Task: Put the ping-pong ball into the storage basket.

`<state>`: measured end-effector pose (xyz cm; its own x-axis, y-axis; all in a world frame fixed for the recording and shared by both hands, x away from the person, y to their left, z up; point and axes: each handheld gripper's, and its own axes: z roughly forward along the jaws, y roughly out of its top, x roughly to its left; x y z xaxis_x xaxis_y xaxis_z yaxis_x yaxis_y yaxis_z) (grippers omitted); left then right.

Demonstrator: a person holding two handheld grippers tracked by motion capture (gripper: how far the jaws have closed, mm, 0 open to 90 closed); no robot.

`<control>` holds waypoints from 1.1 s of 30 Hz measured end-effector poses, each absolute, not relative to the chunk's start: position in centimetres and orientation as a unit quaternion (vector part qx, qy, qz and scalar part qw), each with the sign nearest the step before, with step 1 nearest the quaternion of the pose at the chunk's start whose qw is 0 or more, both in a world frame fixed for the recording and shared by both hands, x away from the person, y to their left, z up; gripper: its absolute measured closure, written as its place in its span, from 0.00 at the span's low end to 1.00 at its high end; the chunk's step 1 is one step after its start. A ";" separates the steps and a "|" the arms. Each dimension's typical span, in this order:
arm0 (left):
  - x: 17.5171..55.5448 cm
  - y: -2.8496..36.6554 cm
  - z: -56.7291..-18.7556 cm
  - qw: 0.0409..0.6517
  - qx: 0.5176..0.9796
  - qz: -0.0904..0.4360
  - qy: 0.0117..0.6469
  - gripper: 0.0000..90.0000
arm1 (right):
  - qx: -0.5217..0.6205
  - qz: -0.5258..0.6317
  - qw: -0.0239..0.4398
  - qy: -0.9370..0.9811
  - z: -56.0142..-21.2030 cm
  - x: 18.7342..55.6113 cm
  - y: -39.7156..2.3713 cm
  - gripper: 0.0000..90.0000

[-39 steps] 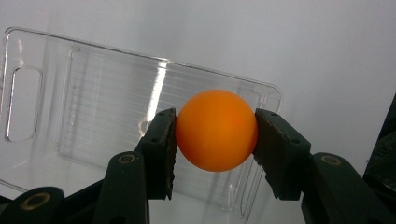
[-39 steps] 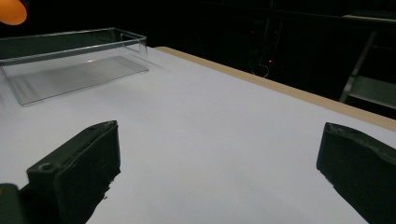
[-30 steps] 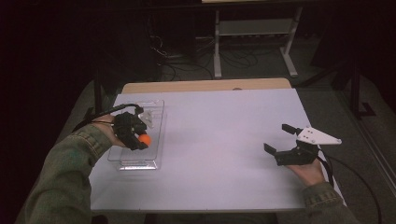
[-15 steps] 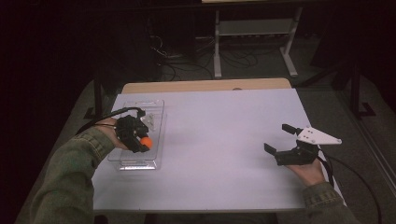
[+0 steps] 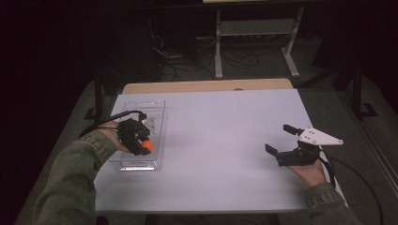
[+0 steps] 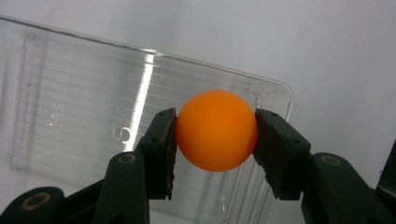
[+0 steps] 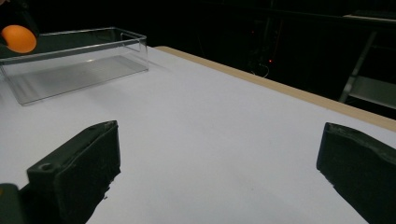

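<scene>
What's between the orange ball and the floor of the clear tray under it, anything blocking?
Nothing visible. The left tongs grip the orange ball over the clear tray, whose ribbed floor looks bare beneath it.

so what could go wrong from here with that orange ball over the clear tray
The left gripper pinches the orange ball only at its two sides, so the smooth round ball could squirt out of the pads. It hangs near one end of the clear tray, so a release here might bounce it off the ribbed floor and over the wall onto the white table.
</scene>
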<state>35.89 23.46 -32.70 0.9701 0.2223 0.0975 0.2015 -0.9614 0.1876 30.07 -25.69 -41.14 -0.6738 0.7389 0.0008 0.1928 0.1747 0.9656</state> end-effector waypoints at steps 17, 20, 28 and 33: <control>36.6 23.8 -33.9 0.081 0.988 0.051 0.120 0.56 | 0.320 0.557 0.246 0.726 -41.1 30.0 -25.7 0.00; 36.7 23.8 -34.2 0.080 0.988 0.048 0.124 0.56 | 0.320 0.557 0.246 0.726 -41.1 30.0 -25.7 0.00; 37.1 23.8 -34.7 0.080 0.987 0.043 0.131 0.56 | 0.320 0.557 0.246 0.726 -41.1 30.0 -25.7 0.00; 37.4 24.2 -35.0 0.082 0.986 0.043 0.136 0.56 | 0.319 0.557 0.247 0.726 -41.1 30.0 -25.8 0.00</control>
